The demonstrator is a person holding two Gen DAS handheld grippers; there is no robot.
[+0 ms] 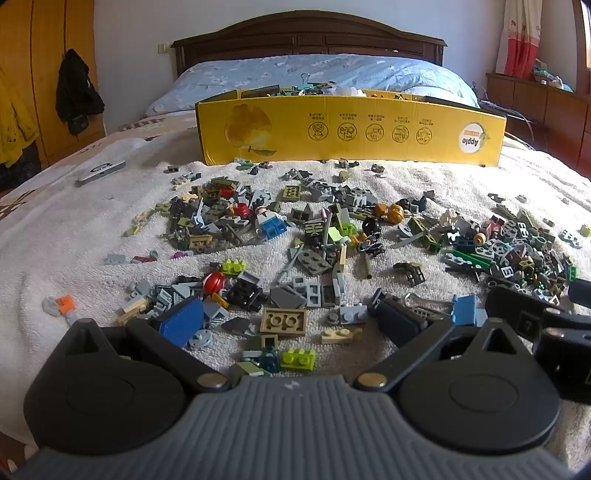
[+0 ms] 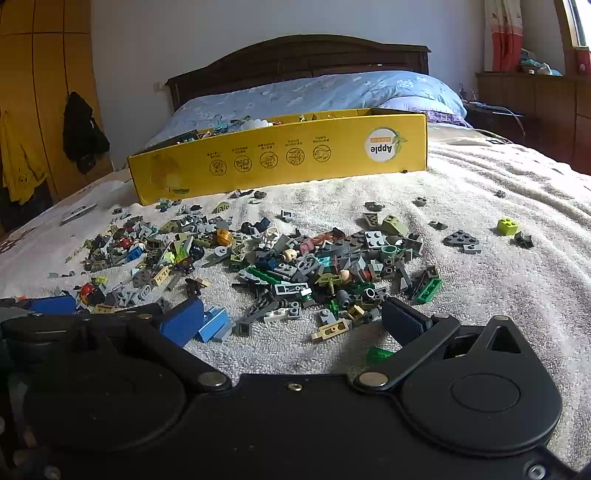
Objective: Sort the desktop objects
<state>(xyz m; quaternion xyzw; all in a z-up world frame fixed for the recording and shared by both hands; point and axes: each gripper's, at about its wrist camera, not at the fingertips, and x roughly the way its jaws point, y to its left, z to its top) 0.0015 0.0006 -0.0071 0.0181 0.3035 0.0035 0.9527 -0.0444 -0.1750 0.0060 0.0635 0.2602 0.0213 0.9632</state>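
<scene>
Toy bricks strewn on a towel on a bed, before a cardboard box

The toy bricks (image 1: 295,236) lie scattered on the towel (image 1: 461,177) spread over the bed (image 2: 517,258). Behind them stands the cardboard box (image 1: 351,133), holding more small items. Pillows (image 1: 314,72) and the headboard (image 1: 306,35) lie behind it. A wardrobe (image 1: 40,55) stands left, a low cabinet (image 1: 535,99) right.

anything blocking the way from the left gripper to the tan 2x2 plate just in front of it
Nothing visible does. The left gripper is open, and the tan plate lies flat on the white towel between its fingers, top bare. Loose bricks crowd it: grey pieces to its right, a lime brick nearer the camera.
</scene>
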